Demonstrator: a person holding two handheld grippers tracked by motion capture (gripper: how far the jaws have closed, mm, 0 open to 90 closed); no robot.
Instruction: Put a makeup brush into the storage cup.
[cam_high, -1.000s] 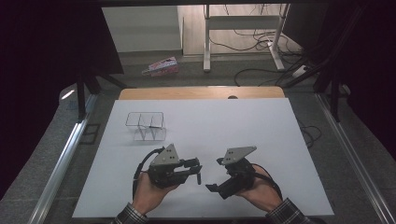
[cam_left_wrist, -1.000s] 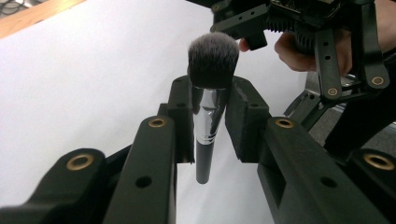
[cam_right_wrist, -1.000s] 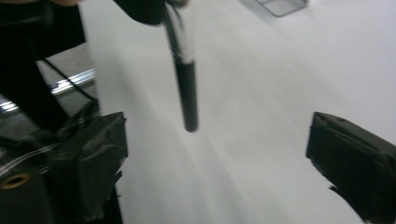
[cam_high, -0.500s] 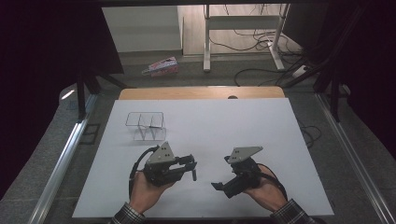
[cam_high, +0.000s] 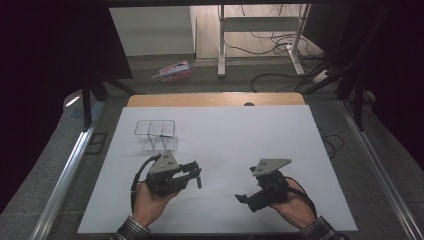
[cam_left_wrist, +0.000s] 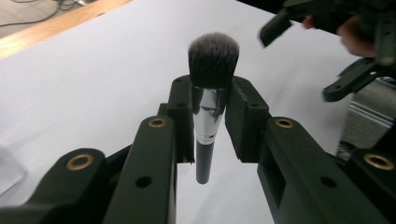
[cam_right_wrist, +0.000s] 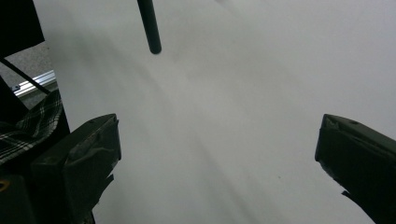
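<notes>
I start at the left: a clear wire-framed organizer (cam_high: 156, 134) stands on the white table (cam_high: 250, 130), beyond my left gripper (cam_high: 192, 172) and apart from it. The left gripper's jaws are clenched on a makeup brush (cam_left_wrist: 208, 107). In the left gripper view the two pads press the brush's shiny metal ferrule from either side. The dark bristle head stands clear above the jaw tips, and the black handle hangs down between the jaws toward the gripper body. The brush sits centred between the pads and roughly in line with the jaws. In the high view its handle end pokes out at the jaw tips, off the table surface.

Moving right, my right gripper (cam_high: 243, 198) is held in the right hand (cam_high: 292, 202), well apart from the left gripper, with its jaws pointing back toward the left. In the right gripper view its jaws are released and stand wide, with nothing between them but bare table. The tip of the brush handle shows beyond them at the upper left of that view, clear of both jaws. A plaid sleeve (cam_right_wrist: 25, 128) shows beside the near jaw.
</notes>
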